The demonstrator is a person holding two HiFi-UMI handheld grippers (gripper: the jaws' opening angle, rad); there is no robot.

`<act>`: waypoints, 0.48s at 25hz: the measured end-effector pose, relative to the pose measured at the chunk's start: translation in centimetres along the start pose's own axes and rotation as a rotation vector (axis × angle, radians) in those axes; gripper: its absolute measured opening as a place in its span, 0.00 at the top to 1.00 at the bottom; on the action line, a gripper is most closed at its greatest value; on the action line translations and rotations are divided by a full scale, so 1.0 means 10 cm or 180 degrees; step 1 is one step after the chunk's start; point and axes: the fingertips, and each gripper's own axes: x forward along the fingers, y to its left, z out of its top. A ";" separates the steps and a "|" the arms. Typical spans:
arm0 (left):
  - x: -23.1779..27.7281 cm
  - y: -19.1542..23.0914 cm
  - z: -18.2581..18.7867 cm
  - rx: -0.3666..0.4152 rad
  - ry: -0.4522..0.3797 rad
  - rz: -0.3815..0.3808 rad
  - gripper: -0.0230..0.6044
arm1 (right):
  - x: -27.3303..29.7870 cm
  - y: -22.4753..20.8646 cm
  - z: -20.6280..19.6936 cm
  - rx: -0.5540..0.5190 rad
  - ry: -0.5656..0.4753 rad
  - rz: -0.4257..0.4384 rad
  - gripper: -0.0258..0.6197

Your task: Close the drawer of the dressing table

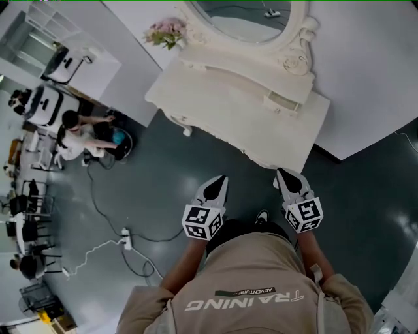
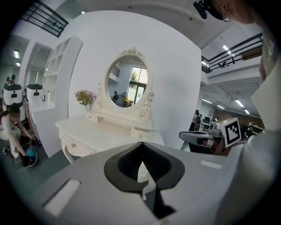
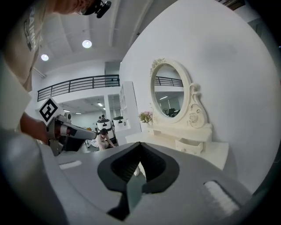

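Two grippers: both held just off the front edge of the dressing table (image 1: 258, 127), clear of it, tips aimed at it.
Left gripper (image 1: 223, 178): opposite the middle of the table's front; jaws clenched, tips meeting, nothing caught between them.
Right gripper (image 1: 279, 171): opposite the table's right front corner, beside the left one but apart from it; jaws likewise pressed together at the tips and empty.
Drawer (image 1: 285, 100): small one in the raised shelf at the back of the table, on the right side under the mirror; it stands pulled out a little, its open top showing as a dark slot, with a knob on its front. Neither gripper touches it.
Mirror (image 1: 251, 16): oval, in a carved white frame, upright along the table's rear edge against the white wall.
Flowers (image 1: 166, 31): pink bunch at the table's rear left corner.
Seated person (image 1: 78, 136): on the dark floor, well to the left of the table, near white machines.
Power strip (image 1: 126, 239): on the floor, left of the table and nearer the wearer, with cables trailing from it.
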 end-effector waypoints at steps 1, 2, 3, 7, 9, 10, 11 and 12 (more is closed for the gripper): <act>0.02 0.03 0.02 -0.0011 0.0002 0.0002 0.93 | 0.05 -0.01 0.02 0.0001 0.0014 0.0016 0.96; 0.04 0.07 0.04 -0.0036 0.0007 0.0000 0.93 | 0.09 -0.04 0.03 0.0050 0.0028 0.0015 0.96; 0.07 0.12 0.05 -0.0062 0.0012 -0.0008 0.93 | 0.15 -0.08 0.03 0.0134 0.0034 -0.0001 0.96; 0.18 0.31 0.05 -0.0095 0.0032 -0.0078 0.93 | 0.34 -0.12 0.05 0.0292 0.0030 -0.0115 0.96; 0.24 0.42 0.06 -0.0036 0.0041 -0.0127 0.93 | 0.45 -0.10 0.04 0.0286 0.0052 -0.0179 0.96; 0.29 0.49 0.07 0.0039 0.0052 -0.0149 0.93 | 0.52 -0.10 0.03 0.0278 0.0067 -0.0223 0.96; 0.33 0.56 0.09 0.0153 0.0078 -0.0169 0.93 | 0.58 -0.09 0.02 0.0271 0.0083 -0.0277 0.96; 0.38 0.62 0.13 0.0282 0.0109 -0.0197 0.93 | 0.64 -0.08 0.03 0.0255 0.0093 -0.0334 0.96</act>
